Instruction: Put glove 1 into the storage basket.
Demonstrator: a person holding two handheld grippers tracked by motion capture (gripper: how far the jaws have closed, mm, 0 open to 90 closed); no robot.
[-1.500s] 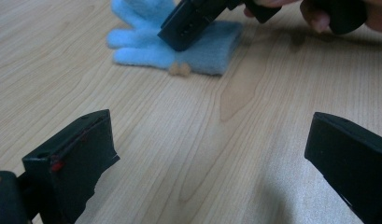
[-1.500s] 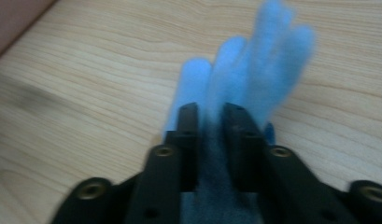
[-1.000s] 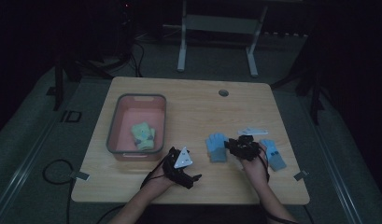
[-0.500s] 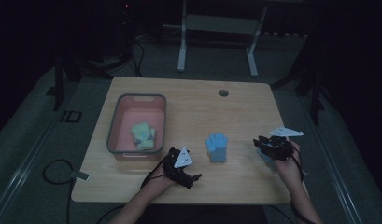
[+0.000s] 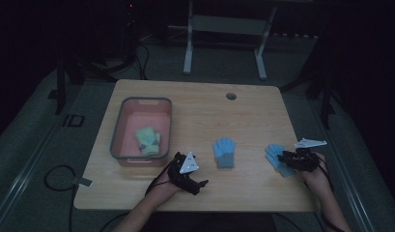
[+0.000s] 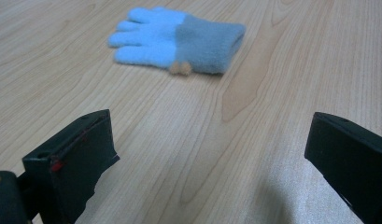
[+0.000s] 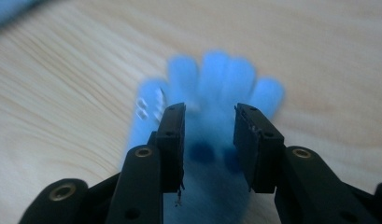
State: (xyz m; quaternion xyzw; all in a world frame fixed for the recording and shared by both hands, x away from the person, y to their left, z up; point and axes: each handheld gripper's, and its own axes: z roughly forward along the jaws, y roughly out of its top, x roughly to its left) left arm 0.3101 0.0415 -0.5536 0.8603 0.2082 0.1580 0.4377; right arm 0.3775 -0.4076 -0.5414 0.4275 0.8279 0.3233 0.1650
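Note:
Two light-blue gloves lie on the wooden table. One glove [image 5: 224, 152] [image 6: 177, 39] is in the middle, fingers pointing away from me. The other glove [image 5: 274, 153] [image 7: 226, 79] is near the right edge. My right gripper [image 5: 283, 158] [image 7: 209, 126] hovers low over that glove's palm. Its jaws have just been opening and stand partly apart, with the glove showing in the gap and the pads not pressing it. My left gripper [image 5: 199, 183] [image 6: 209, 140] rests near the front edge, jaws wide open on bare wood, short of the middle glove.
A pink tub [image 5: 119, 126] at the left holds a green-and-yellow glove [image 5: 148, 140]. A round hole [image 5: 231, 95] sits near the table's far edge. The right edge of the table runs close to my right hand. Metal stand legs rise behind the table.
My right gripper has swung from beside the middle glove to the right and now sits over the right-hand glove, jaws slightly wider. The left gripper has stayed put.

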